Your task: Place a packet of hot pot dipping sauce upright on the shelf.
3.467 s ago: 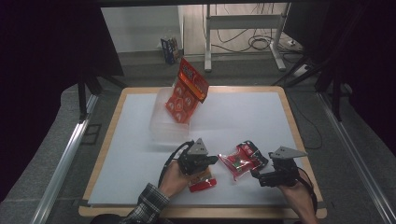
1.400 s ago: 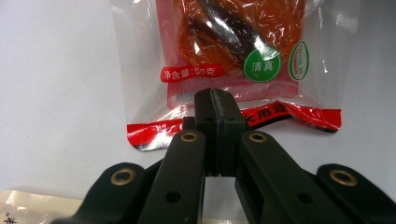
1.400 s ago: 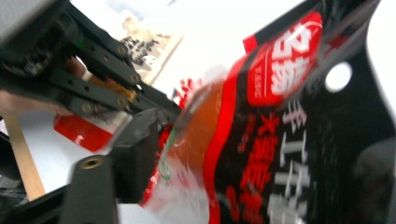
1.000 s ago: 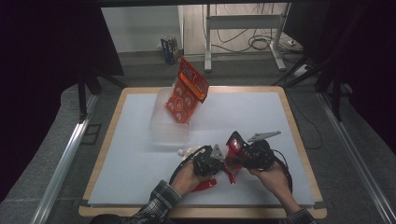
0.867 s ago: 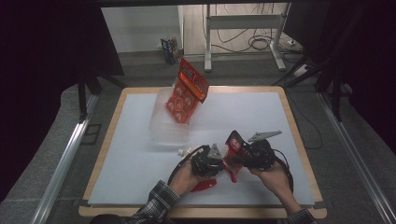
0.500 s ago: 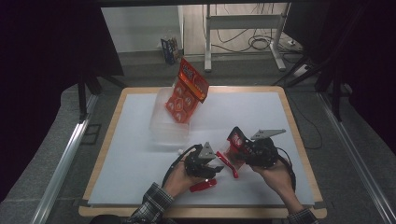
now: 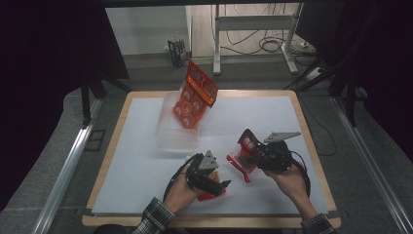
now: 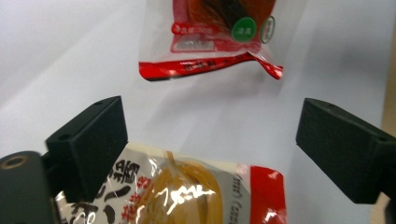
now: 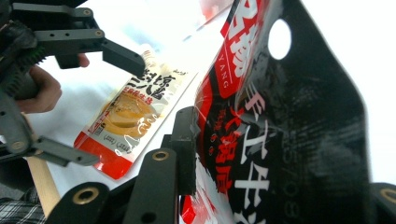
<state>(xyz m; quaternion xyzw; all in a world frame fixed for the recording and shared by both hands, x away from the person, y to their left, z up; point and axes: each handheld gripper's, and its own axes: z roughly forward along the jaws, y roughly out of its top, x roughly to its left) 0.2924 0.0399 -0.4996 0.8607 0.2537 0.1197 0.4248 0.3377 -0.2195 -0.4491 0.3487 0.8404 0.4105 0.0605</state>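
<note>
Gripping the black-and-red packet (image 7: 246, 146), right tool (image 7: 253, 157) (clamped); left tool (image 7: 214, 183) just opening over yellow packet (image 8: 187, 191); clear bin (image 7: 168, 139) behind.

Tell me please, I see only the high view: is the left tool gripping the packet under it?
Observer: No. The left tool has just been opening its jaws; the yellow-and-red food packet lies between them, not pressed.
Operator: Is it lifted from the table?
Observer: No, it lies flat on the white table.
Operator: And the right tool?
Observer: The right tool is shut on a black-and-red packet that has a round hang hole at one end.
</note>
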